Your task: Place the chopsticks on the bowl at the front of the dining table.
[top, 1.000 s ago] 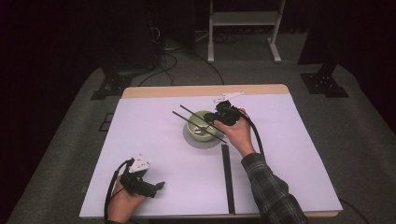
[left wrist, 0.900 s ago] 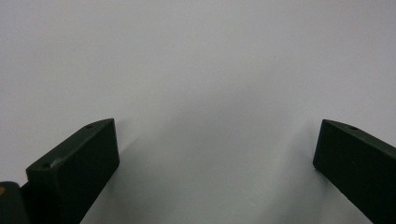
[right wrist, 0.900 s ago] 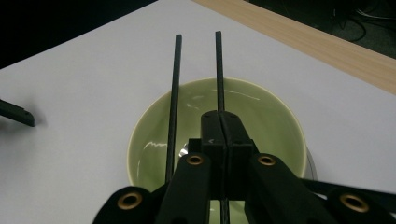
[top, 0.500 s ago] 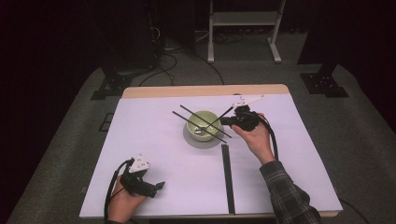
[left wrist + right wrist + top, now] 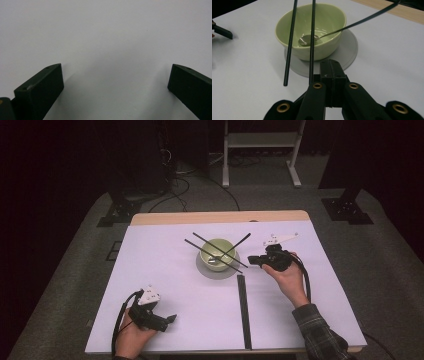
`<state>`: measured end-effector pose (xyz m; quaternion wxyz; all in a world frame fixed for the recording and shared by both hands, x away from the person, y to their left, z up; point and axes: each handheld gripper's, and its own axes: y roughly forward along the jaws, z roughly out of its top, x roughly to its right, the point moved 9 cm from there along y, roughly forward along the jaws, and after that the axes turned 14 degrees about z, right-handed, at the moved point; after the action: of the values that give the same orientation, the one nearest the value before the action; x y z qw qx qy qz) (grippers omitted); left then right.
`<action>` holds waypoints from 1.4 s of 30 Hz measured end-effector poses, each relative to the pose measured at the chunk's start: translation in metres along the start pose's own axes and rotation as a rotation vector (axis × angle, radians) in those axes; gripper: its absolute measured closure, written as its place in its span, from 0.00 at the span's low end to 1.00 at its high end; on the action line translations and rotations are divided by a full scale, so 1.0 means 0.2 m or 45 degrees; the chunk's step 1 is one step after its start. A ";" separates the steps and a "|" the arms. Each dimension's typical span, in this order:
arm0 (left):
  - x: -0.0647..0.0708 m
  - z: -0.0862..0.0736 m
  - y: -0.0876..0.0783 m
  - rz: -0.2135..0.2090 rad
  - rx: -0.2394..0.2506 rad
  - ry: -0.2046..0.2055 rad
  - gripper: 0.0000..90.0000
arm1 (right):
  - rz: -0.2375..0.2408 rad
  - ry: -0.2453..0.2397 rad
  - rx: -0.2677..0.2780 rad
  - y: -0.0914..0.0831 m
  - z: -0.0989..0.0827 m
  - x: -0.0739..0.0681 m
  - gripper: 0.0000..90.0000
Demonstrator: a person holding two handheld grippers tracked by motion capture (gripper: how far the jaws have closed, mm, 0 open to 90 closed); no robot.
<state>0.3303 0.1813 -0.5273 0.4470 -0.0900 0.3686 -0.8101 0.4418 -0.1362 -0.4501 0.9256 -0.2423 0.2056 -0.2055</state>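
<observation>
A pale green bowl (image 5: 218,252) stands on a grey plate (image 5: 205,270) at the middle of the white table. Two black chopsticks (image 5: 210,251) lie side by side across the bowl's rim. A spoon (image 5: 239,244) rests in the bowl with its handle pointing to the far right. My right gripper (image 5: 253,262) lies just right of the plate, shut and empty, pointing at the bowl. In the right gripper view its closed jaws (image 5: 333,66) sit beside the near end of one chopstick (image 5: 312,50). My left gripper (image 5: 171,319) rests open on the table at the front left, with bare tabletop between its jaws (image 5: 115,82).
A long black strip (image 5: 243,310) lies on the table from the plate toward the front edge. The table's wooden far edge (image 5: 220,217) borders a dark floor with cables and a white stand (image 5: 260,150).
My right hand has drawn its gripper away from above the bowl to the right, which uncovers the spoon handle. The chopsticks stay across the bowl. The left gripper has not moved.
</observation>
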 end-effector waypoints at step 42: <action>0.00 0.00 0.00 -0.001 0.001 0.001 0.00 | 0.137 -0.097 -0.107 0.12 -0.08 -0.19 1.00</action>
<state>0.3305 0.1814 -0.5273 0.4466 -0.0896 0.3685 -0.8104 0.4095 -0.1054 -0.4644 0.9315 -0.2771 0.1913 -0.1375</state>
